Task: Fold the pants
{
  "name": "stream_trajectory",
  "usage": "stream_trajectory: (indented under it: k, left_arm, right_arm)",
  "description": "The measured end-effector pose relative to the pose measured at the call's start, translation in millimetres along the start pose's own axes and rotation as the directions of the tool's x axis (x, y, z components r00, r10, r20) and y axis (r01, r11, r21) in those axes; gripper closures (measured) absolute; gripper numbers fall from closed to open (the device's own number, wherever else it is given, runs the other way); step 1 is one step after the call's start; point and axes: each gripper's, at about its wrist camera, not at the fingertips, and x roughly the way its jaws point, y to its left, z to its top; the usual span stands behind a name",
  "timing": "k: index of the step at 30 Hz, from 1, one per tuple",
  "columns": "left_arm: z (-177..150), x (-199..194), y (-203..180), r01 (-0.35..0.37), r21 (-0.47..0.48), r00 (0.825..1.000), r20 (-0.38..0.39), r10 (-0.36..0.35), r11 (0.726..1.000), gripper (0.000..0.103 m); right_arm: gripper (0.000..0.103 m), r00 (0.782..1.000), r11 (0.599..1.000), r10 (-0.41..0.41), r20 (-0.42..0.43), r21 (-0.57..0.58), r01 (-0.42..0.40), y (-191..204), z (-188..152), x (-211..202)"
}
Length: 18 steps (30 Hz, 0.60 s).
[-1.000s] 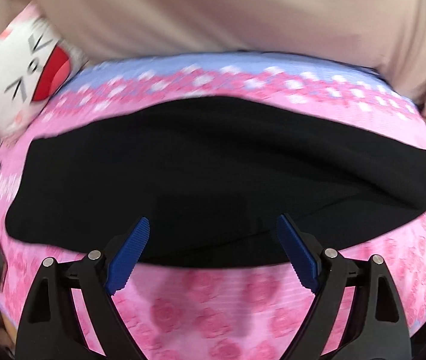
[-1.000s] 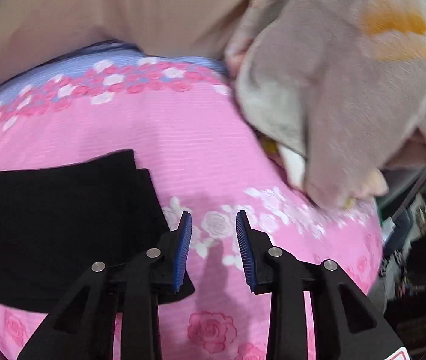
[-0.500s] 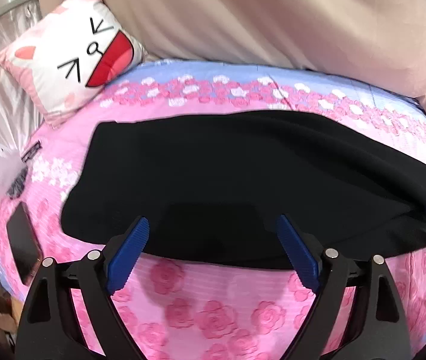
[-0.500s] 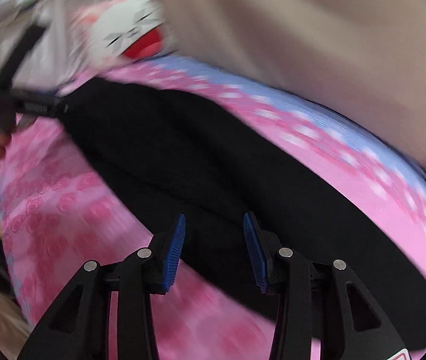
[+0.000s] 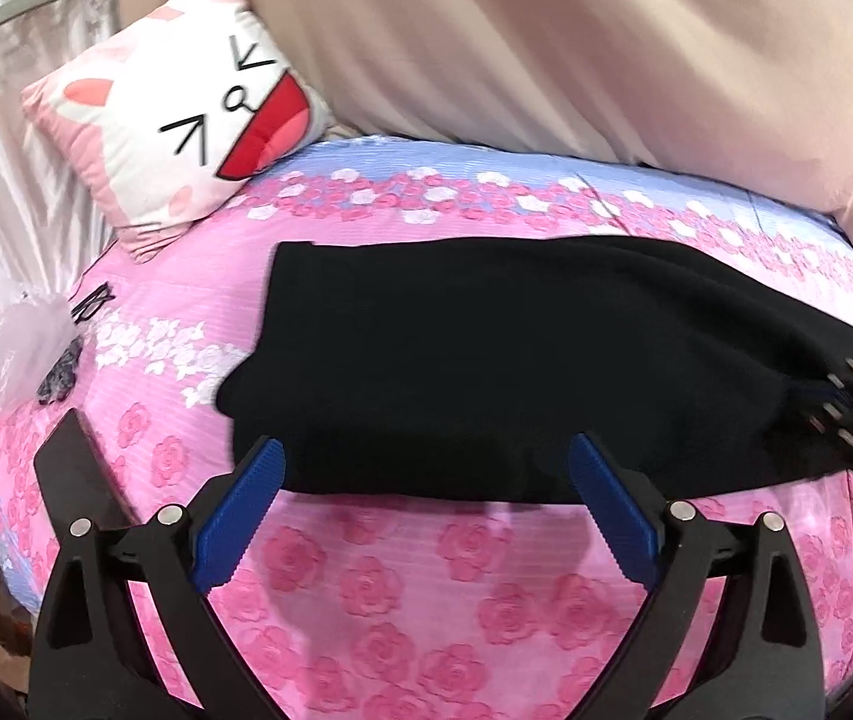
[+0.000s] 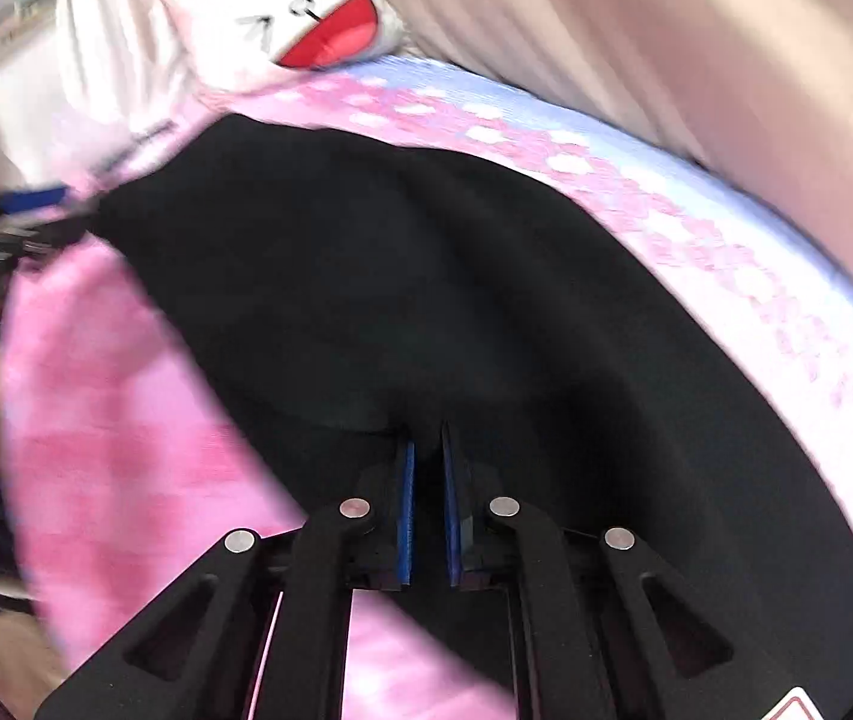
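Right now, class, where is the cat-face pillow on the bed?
In the left wrist view the cat-face pillow sits upper left, at the bed's far corner against the beige curtain, just beyond the left end of the black pants.

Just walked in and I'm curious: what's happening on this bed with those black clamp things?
A person is folding black pants spread on a pink flowered bedspread, with a gripper in each hand. The right gripper is closing its jaws on the cloth at one end. The left gripper hovers at the pants' near edge, jaws opening, nothing between them.
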Motion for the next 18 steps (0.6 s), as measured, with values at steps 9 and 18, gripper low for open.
stream_trajectory:
  k: [9,18]
  left_arm:
    - [-16.1,-6.9,65.9,-0.076,-0.078,0.997,-0.011,0.075,0.994,0.010]
    - [-49.4,-57.7,64.2,-0.022,0.061,1.000,0.017,0.021,0.998,0.009]
  right_arm:
    - [0.059,0.994,0.992,0.111,0.012,-0.061,-0.110,54.8,-2.0,-19.9]
    - [0.041,0.965,0.920,0.261,0.019,-0.308,-0.243,158.4,112.3,73.3]
